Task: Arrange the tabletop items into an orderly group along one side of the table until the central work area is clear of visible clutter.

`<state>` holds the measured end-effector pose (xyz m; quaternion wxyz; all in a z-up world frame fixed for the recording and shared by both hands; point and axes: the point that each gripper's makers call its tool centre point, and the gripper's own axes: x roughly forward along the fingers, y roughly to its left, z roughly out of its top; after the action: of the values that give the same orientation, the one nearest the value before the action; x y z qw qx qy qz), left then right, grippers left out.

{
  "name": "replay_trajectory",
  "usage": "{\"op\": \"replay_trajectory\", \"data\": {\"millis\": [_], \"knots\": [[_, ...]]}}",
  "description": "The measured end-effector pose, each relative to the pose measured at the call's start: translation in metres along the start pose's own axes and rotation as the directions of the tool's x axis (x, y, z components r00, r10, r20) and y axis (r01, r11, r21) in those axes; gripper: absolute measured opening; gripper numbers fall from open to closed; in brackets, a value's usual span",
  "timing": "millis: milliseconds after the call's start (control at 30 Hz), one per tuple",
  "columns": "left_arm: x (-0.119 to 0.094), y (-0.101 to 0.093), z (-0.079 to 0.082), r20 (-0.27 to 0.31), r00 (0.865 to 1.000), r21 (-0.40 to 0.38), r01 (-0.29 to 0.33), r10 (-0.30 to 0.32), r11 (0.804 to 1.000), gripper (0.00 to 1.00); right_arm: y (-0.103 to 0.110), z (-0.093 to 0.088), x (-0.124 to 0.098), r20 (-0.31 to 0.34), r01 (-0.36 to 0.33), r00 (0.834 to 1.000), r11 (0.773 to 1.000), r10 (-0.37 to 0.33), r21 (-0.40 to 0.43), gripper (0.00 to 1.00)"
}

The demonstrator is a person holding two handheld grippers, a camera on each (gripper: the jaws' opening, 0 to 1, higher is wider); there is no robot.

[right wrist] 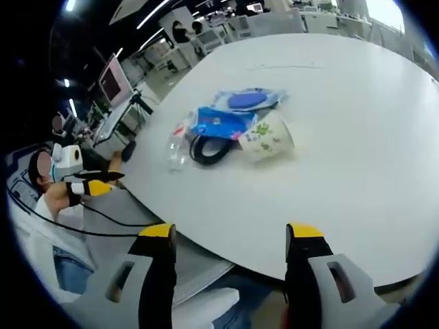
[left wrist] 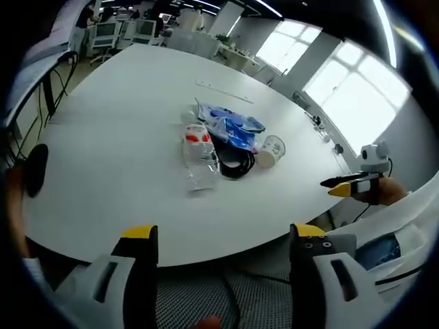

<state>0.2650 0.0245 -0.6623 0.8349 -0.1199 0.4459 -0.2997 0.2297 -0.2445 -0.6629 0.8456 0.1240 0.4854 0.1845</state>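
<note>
A cluster of items lies mid-table on the white round table (left wrist: 110, 157). It holds a clear plastic bottle (left wrist: 199, 154) with a red label lying on its side, blue packets (left wrist: 230, 125), a black coiled cable (left wrist: 236, 163) and a tipped paper cup (left wrist: 269, 151). My left gripper (left wrist: 223, 236) is open at the near edge, well short of them. The right gripper (left wrist: 346, 185) hovers off the table's right rim. In the right gripper view the cup (right wrist: 266, 137), packets (right wrist: 240, 110), cable (right wrist: 209, 149) and bottle (right wrist: 178, 144) lie ahead of my open right gripper (right wrist: 230, 233). The left gripper (right wrist: 96, 181) shows at far left.
A thin pale strip (left wrist: 223, 91) lies farther back on the table. Desks with monitors (left wrist: 130, 27) stand behind, and windows (left wrist: 357, 89) line the right wall. Black cables (left wrist: 55, 82) hang off the left edge. A person (right wrist: 51, 205) is beside the table.
</note>
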Motion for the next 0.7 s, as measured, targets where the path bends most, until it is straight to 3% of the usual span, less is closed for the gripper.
{"op": "replay_trajectory", "data": {"millis": [367, 700], "knots": [[0.002, -0.003, 0.005, 0.025, 1.000, 0.010, 0.007, -0.008, 1.000, 0.81, 0.005, 0.016, 0.003, 0.059, -0.025, 0.998, 0.999, 0.027, -0.032, 0.65], [0.018, 0.002, 0.015, -0.010, 1.000, 0.071, 0.021, -0.020, 0.997, 0.81, 0.003, 0.034, 0.022, 0.054, -0.038, 0.998, 0.994, 0.044, -0.101, 0.67]]}}
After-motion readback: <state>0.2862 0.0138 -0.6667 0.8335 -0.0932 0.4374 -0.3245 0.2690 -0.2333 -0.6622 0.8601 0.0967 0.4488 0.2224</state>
